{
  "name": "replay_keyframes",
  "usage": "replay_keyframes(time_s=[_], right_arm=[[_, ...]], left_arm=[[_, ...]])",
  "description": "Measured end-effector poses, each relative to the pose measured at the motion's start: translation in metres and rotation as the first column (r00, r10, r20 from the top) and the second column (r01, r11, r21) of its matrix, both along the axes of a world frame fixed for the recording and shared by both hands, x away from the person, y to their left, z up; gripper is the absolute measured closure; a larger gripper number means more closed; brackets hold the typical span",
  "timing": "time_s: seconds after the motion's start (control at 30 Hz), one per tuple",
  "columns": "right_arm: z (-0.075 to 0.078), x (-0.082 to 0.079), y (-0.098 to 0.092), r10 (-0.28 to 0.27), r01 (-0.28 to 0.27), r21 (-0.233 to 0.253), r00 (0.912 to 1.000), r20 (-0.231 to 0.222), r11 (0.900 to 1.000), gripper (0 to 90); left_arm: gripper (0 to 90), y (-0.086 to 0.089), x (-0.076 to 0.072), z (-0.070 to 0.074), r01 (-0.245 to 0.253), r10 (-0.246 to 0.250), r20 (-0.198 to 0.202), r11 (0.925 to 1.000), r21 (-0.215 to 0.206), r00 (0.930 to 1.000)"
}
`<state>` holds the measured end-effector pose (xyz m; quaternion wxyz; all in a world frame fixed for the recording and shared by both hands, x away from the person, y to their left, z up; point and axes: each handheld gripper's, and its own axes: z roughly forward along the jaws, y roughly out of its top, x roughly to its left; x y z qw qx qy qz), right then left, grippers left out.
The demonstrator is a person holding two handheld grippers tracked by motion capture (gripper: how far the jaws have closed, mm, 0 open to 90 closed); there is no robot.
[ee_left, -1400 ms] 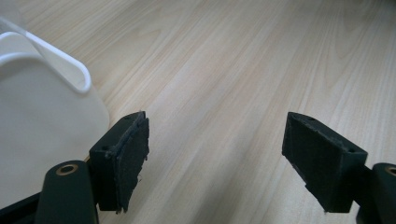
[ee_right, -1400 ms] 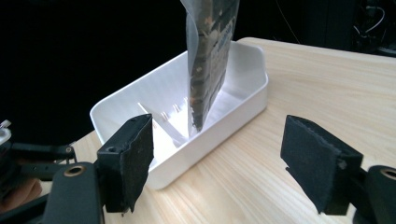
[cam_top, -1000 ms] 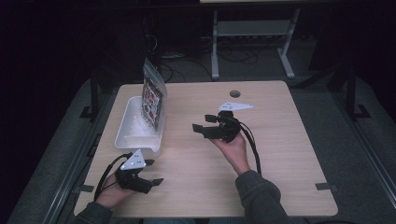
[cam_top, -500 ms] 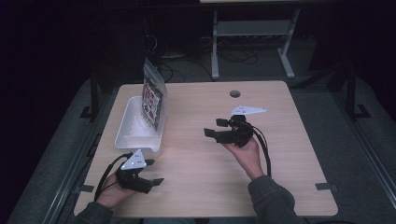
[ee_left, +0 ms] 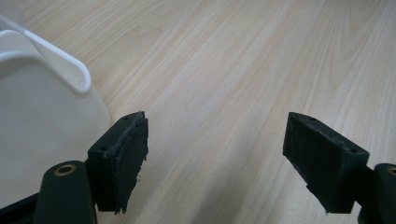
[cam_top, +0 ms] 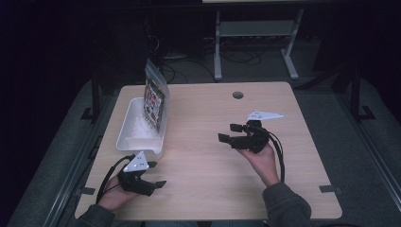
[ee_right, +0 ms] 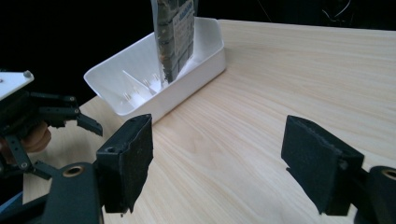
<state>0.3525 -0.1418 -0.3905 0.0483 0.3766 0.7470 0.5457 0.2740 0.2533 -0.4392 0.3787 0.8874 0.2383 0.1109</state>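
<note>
With both tools released and empty, I'd guess the next bit is grabbing the snack bag (cam_top: 155, 100) standing upright in the white bin (cam_top: 131, 135) by the table's left edge, so bring the right gripper (cam_top: 232, 134) in level and pinch the bag's top edge, left gripper (cam_top: 153, 176) steadying the bin's near end.

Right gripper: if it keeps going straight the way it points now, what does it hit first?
Probably the white bin with the upright bag; the open right gripper aims just beside it over bare table, so depth is uncertain.
</note>
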Motion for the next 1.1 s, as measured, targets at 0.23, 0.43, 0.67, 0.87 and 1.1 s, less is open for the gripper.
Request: replay_keyframes(time_s=[0.23, 0.43, 0.67, 0.87, 1.1], right_arm=[[-0.003, -0.007, -0.015, -0.010, 0.010, -0.010, 0.9999, -0.011, 1.000, 24.2], [-0.003, -0.013, -0.028, -0.024, 0.024, -0.015, 0.9995, -0.018, 1.000, 24.2], [-0.009, -0.020, -0.039, -0.020, 0.019, -0.019, 0.9991, -0.037, 1.000, 24.2], [-0.016, -0.027, -0.046, -0.017, 0.015, -0.038, 0.9982, -0.057, 0.999, 24.2], [-0.021, -0.035, -0.055, -0.013, 0.010, -0.046, 0.9970, -0.076, 0.999, 24.2]], left_arm=[[21.5, 0.000, 0.000, 0.000, 0.000, 0.000, 0.000, 1.0000, 0.000, 1.0000], [21.5, -0.001, 0.000, -0.001, 0.000, 0.000, -0.001, 1.0000, -0.002, 1.0000], [21.5, -0.001, 0.001, -0.001, -0.001, 0.001, -0.001, 1.0000, -0.004, 1.0000], [21.4, -0.001, 0.001, -0.001, -0.001, 0.001, -0.003, 1.0000, -0.002, 1.0000], [21.3, -0.002, 0.001, -0.001, 0.000, 0.000, -0.005, 1.0000, -0.003, 1.0000]])
